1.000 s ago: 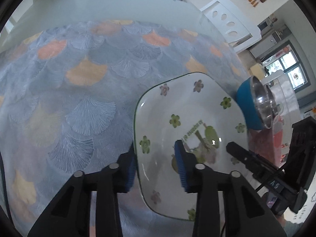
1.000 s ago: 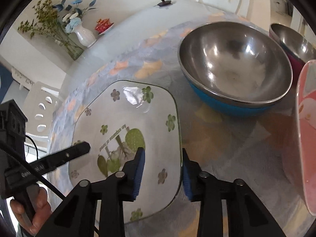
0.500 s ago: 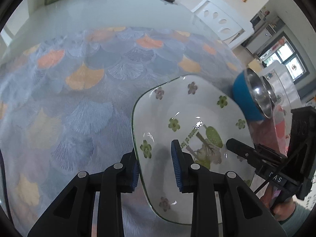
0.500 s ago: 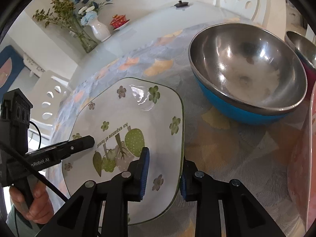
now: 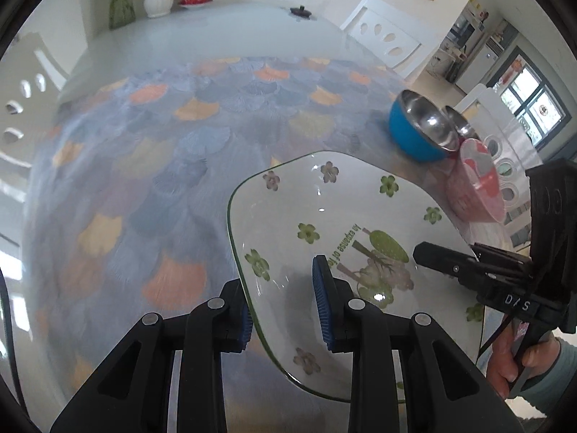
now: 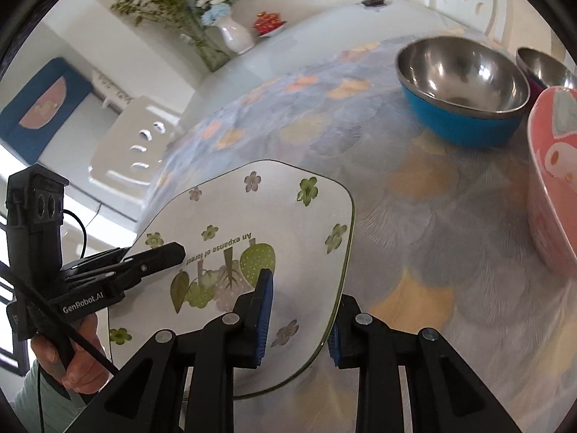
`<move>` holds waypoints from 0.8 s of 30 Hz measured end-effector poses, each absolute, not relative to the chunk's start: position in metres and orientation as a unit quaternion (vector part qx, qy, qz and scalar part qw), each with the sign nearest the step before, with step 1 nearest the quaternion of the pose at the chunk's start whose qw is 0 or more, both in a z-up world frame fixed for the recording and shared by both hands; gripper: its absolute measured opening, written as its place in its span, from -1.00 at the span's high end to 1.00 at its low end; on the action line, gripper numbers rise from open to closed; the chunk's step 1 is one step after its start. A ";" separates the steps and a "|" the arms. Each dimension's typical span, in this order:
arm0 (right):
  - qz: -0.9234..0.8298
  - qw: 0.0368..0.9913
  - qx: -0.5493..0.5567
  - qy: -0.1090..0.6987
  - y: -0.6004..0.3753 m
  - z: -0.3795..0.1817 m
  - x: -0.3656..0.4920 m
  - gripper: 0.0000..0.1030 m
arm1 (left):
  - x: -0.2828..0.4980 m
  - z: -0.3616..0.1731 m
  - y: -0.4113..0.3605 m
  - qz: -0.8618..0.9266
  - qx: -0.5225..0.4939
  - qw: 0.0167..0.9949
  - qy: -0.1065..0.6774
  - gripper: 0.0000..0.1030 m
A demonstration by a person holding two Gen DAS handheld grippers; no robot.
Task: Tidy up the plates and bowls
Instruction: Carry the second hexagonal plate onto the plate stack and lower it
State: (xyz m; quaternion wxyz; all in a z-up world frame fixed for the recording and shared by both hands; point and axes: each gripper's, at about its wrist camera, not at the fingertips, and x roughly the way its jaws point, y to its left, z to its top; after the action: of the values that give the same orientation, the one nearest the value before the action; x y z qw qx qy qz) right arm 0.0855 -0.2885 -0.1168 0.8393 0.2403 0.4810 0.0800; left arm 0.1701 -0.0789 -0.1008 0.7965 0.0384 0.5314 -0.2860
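Plate's off the table now, both grippers on it

Left gripper and right gripper each pinch a rim of the plate, lower centre of both views, nearly closed. It sits higher than a second ago, so a carry toward the bowls upper right looks likely.

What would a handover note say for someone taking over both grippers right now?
Left gripper: shut on the left rim of the square floral plate.
Right gripper: shut on the opposite rim of that plate, which is held above the tablecloth.
Blue steel bowl, a second steel bowl behind it and the pink bowl sit to the right.
Done: plate gripped and raised.
Left: set the plate down, sort the bowls.
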 end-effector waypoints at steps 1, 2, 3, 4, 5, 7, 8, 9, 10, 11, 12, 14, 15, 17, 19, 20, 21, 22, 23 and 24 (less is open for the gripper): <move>0.084 0.842 0.235 0.478 -0.286 -0.111 0.081 0.49 | 0.164 -0.097 -0.075 -0.285 0.033 0.799 0.529 0.51; 0.087 0.846 0.229 0.473 -0.282 -0.105 0.076 0.49 | 0.156 -0.092 -0.070 -0.282 0.026 0.801 0.527 0.51; 0.091 0.849 0.224 0.470 -0.280 -0.100 0.072 0.49 | 0.150 -0.088 -0.067 -0.280 0.019 0.804 0.524 0.51; 0.095 0.852 0.218 0.466 -0.277 -0.095 0.068 0.49 | 0.144 -0.085 -0.062 -0.277 0.011 0.807 0.522 0.51; 0.099 0.856 0.211 0.461 -0.272 -0.089 0.064 0.49 | 0.138 -0.082 -0.059 -0.274 0.005 0.809 0.519 0.51; 0.108 0.862 0.202 0.453 -0.264 -0.080 0.057 0.49 | 0.123 -0.073 -0.049 -0.263 -0.007 0.819 0.510 0.51; 0.115 0.864 0.196 0.449 -0.259 -0.075 0.053 0.49 | 0.115 -0.068 -0.042 -0.256 -0.014 0.825 0.504 0.51; 0.121 0.866 0.193 0.445 -0.254 -0.071 0.049 0.49 | 0.110 -0.065 -0.038 -0.251 -0.019 0.829 0.500 0.51; 0.129 0.867 0.190 0.442 -0.248 -0.067 0.045 0.49 | 0.103 -0.060 -0.032 -0.245 -0.024 0.833 0.496 0.51; 0.135 0.868 0.188 0.440 -0.244 -0.064 0.041 0.49 | 0.097 -0.057 -0.027 -0.240 -0.029 0.836 0.492 0.51; 0.141 0.868 0.186 0.439 -0.238 -0.062 0.038 0.49 | 0.090 -0.052 -0.019 -0.234 -0.035 0.841 0.487 0.51; 0.156 0.867 0.182 0.437 -0.226 -0.056 0.028 0.49 | 0.078 -0.045 -0.005 -0.225 -0.041 0.849 0.476 0.51; 0.162 0.867 0.180 0.436 -0.220 -0.053 0.023 0.49 | 0.074 -0.042 -0.002 -0.223 -0.041 0.852 0.473 0.51; 0.171 0.867 0.175 0.435 -0.206 -0.047 0.012 0.49 | 0.061 -0.034 0.013 -0.217 -0.042 0.859 0.461 0.51; 0.175 0.867 0.174 0.433 -0.193 -0.043 0.002 0.49 | 0.050 -0.029 0.024 -0.214 -0.044 0.864 0.454 0.51; 0.176 0.865 0.180 0.433 -0.186 -0.042 -0.004 0.49 | 0.044 -0.028 0.032 -0.212 -0.046 0.866 0.449 0.51; 0.177 0.864 0.184 0.435 -0.180 -0.042 -0.007 0.49 | 0.040 -0.028 0.038 -0.212 -0.046 0.867 0.448 0.51; 0.178 0.863 0.185 0.436 -0.174 -0.041 -0.012 0.49 | 0.035 -0.028 0.044 -0.213 -0.046 0.868 0.447 0.51; 0.176 0.863 0.184 0.436 -0.166 -0.042 -0.018 0.49 | 0.031 -0.030 0.049 -0.214 -0.047 0.867 0.447 0.51; 0.175 0.862 0.182 0.439 -0.159 -0.042 -0.023 0.49 | 0.024 -0.033 0.057 -0.216 -0.048 0.865 0.451 0.51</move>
State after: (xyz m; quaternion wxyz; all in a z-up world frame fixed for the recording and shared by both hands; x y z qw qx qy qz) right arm -0.0233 -0.1591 -0.0425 0.8625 0.1818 0.4388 0.1748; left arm 0.0244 0.0571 -0.0330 0.8648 -0.0480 0.4509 -0.2157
